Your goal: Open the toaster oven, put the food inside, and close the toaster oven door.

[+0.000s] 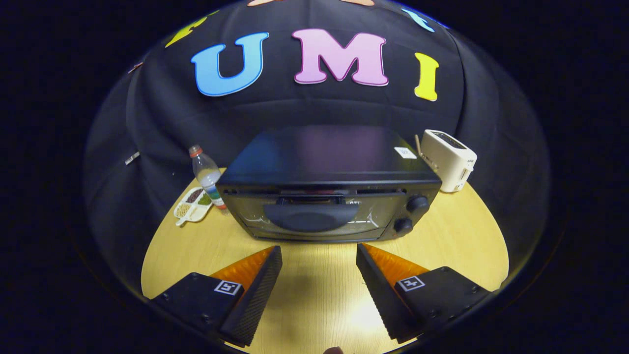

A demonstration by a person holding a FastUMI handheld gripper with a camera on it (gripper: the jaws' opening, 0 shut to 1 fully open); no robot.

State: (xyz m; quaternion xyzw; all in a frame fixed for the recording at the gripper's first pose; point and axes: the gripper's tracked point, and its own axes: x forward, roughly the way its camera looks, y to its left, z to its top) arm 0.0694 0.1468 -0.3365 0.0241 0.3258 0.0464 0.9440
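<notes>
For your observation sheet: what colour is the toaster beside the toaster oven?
White or cream toaster, seen in the gripper view.

The gripper (319, 253) hovers above a pale wooden round table (457, 241), its two fingers spread wide apart with nothing between them but bare tabletop. Just ahead of the fingertips stands a black box-shaped toaster oven (329, 182) with its glass door closed; the door's dark curved handle (310, 217) lies straight ahead of the gap, and two round black knobs (417, 203) sit ahead of the right finger. Beyond the left finger stand a clear plastic bottle (207, 178) and a white divided dish of food (192, 205). Beyond the right finger, behind the oven's corner, stands a white slot toaster (449, 160).
</notes>
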